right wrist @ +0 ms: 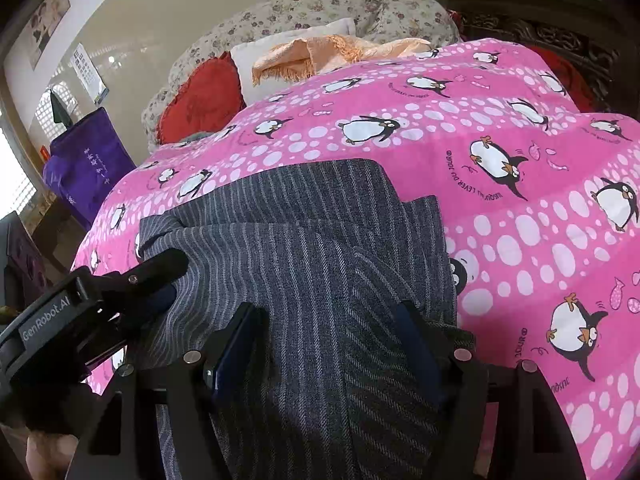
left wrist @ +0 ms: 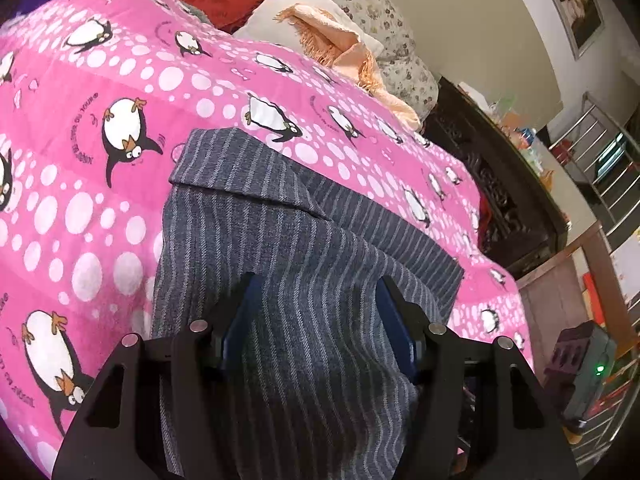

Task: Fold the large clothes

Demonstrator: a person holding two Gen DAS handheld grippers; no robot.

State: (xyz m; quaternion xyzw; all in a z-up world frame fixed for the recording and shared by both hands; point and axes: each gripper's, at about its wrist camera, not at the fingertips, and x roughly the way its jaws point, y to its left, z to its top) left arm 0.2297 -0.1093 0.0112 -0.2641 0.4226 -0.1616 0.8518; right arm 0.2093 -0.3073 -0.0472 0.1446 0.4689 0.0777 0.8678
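A dark grey garment with thin pale stripes (left wrist: 280, 240) lies partly folded on a pink penguin-print bedspread (left wrist: 100, 160). My left gripper (left wrist: 318, 292) is open, its blue-padded fingers (left wrist: 240, 312) standing wide on either side of a raised fold of the cloth. In the right wrist view the same garment (right wrist: 304, 232) fills the lower middle. My right gripper (right wrist: 328, 320) is open too, fingers (right wrist: 236, 336) apart over the near edge of the cloth. The left gripper also shows in that view at lower left (right wrist: 152, 284), at the garment's left edge.
Pillows lie at the bed's head: a red cushion (right wrist: 200, 100), a white one with a peach fringed cloth (right wrist: 328, 54), a floral bolster (right wrist: 304, 10). A dark carved cabinet (left wrist: 500, 184) stands right of the bed. A purple bag (right wrist: 86, 164) stands left.
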